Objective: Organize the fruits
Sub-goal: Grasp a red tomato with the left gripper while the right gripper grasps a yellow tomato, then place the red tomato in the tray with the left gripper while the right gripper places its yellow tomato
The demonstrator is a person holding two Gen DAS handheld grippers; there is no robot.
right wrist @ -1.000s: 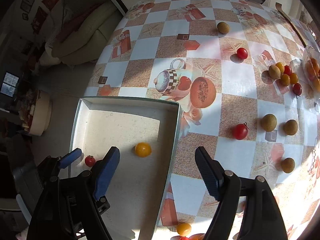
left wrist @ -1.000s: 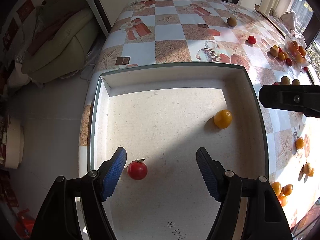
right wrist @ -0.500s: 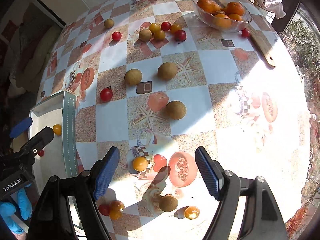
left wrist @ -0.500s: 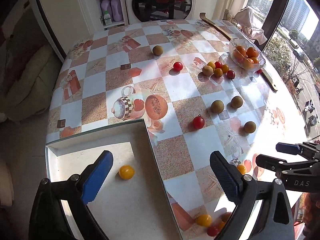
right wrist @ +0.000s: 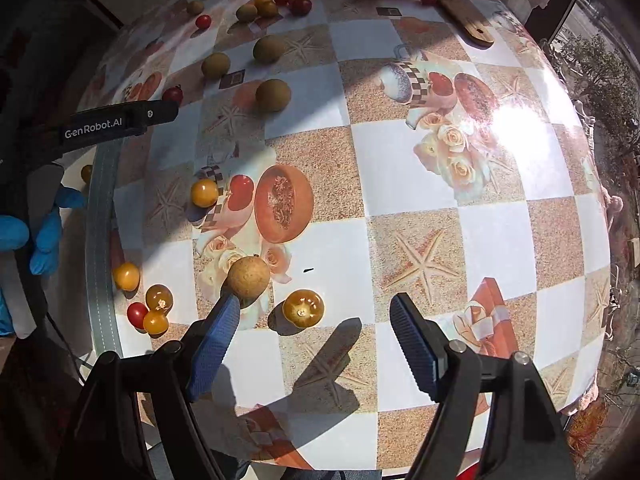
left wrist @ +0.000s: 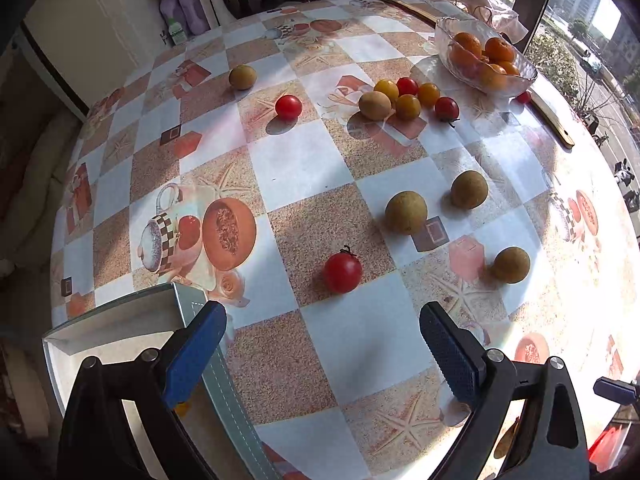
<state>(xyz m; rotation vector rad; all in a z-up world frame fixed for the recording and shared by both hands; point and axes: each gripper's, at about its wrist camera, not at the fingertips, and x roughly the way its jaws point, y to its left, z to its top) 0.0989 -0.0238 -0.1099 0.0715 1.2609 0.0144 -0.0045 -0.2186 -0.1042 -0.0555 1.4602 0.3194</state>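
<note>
Left wrist view: left gripper [left wrist: 322, 350] with jaws spread and empty over the checked table [left wrist: 304, 168], where a second earlier it bracketed a red tomato inside the tray [left wrist: 216, 376]. Nearest red tomato [left wrist: 343, 272] lies ahead, stem up; being round, it shows no long axis. Right wrist view: right gripper [right wrist: 316, 338], jaws apart and empty, with an orange tomato [right wrist: 303, 307] just ahead, calyx scar up.

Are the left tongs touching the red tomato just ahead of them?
Apart. The left wrist view shows the left tongs open, with bare tablecloth between their blue pads and the red tomato farther up the table.
</note>
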